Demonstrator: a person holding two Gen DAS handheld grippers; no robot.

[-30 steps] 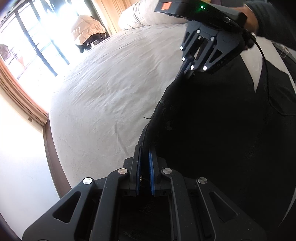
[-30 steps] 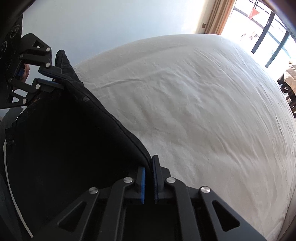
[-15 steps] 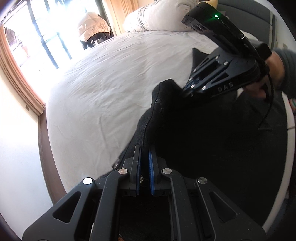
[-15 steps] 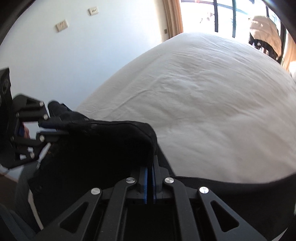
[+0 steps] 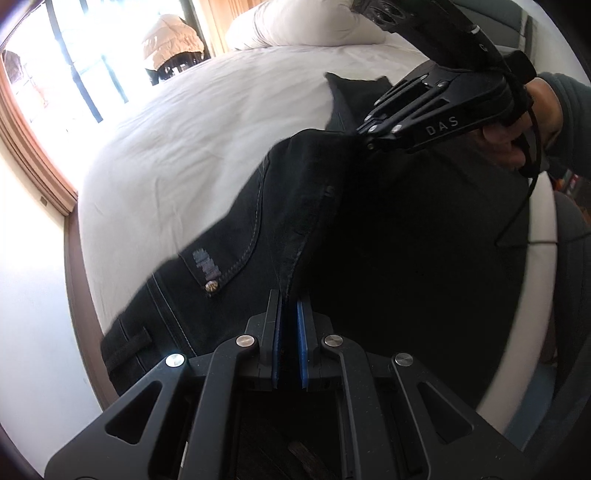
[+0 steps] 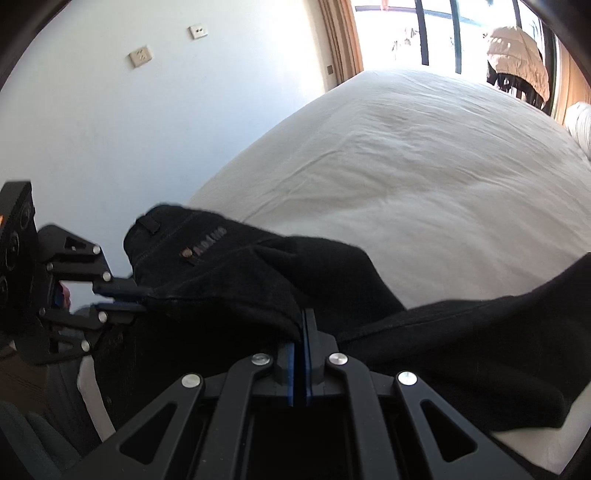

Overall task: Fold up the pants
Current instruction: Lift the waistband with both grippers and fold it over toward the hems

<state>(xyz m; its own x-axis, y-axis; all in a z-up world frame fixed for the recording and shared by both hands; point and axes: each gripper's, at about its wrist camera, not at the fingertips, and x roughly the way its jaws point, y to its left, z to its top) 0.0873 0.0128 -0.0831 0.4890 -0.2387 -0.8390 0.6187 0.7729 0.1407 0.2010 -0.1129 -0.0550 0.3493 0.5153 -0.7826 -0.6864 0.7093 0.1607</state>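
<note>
Black pants (image 5: 388,236) lie on a white bed (image 5: 192,155), with the waistband part lifted and draped over toward the bed's edge. My left gripper (image 5: 288,299) is shut on a fold of the pants; it also shows in the right wrist view (image 6: 125,297). My right gripper (image 6: 301,325) is shut on the pants (image 6: 258,273) too; in the left wrist view it (image 5: 364,138) pinches the cloth further along the same edge. A pocket with a rivet (image 5: 211,285) faces up.
A white pillow (image 5: 306,22) lies at the bed's head. A window with dark bars (image 5: 74,66) and a chair with a beige jacket (image 5: 171,40) stand beyond the bed. A white wall with sockets (image 6: 140,57) runs along the bed's side.
Both grippers have carried the held edge of the pants over and down toward the bed's near side. The pocket and waistband side now faces up. Both stay shut on the cloth.
</note>
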